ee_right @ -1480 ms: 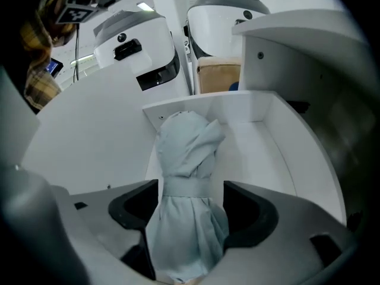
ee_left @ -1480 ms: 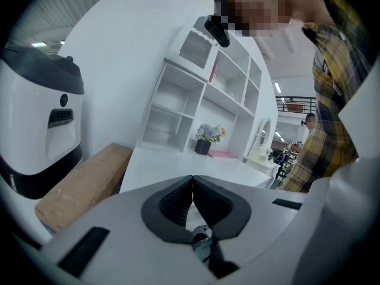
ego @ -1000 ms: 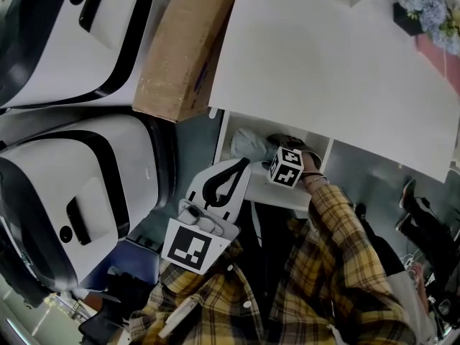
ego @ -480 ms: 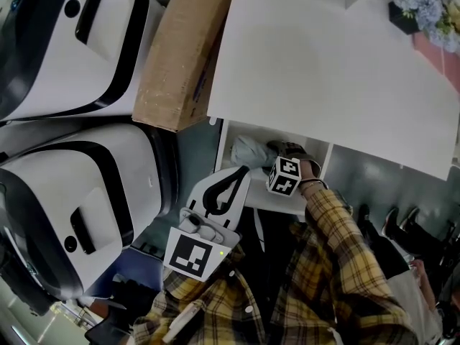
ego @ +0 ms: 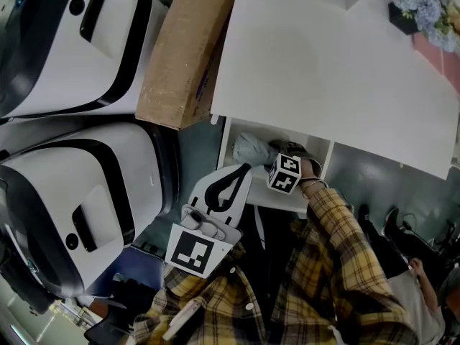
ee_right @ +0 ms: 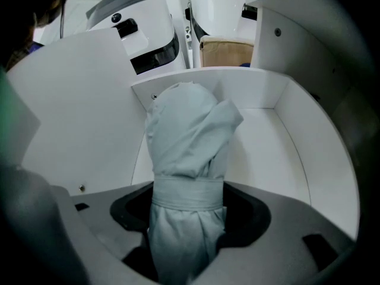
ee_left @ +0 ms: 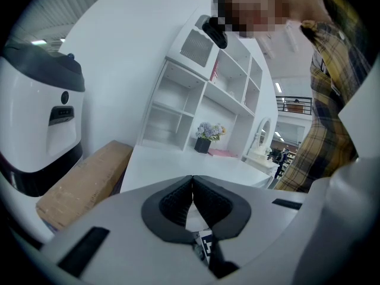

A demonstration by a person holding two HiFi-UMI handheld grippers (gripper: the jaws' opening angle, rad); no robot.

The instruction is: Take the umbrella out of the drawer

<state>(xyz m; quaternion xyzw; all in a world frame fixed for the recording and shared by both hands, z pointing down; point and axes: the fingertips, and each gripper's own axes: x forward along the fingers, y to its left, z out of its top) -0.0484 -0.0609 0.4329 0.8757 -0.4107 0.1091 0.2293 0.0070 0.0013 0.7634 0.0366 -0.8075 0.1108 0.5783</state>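
Observation:
A folded pale grey-blue umbrella (ego: 251, 148) with a strap round it lies in the open white drawer (ego: 277, 196) under the desk. My right gripper (ego: 277, 149) reaches steeply down into that drawer. In the right gripper view the umbrella (ee_right: 187, 153) stands between the jaws of the right gripper (ee_right: 187, 218). The jaws are closing, with dark gaps still showing beside the cloth. The drawer's walls (ee_right: 255, 91) surround it. My left gripper (ego: 246, 167) hovers in front of the drawer, shut and empty, its pads meeting in the left gripper view (ee_left: 192, 186).
A white desktop (ego: 323, 70) overhangs the drawer. A long cardboard box (ego: 187, 49) stands at its left, beside two big white-and-black machines (ego: 72, 42) (ego: 79, 200). A flower pot (ego: 424, 9) sits at the desk's far right. White shelves (ee_left: 202, 94) rise behind.

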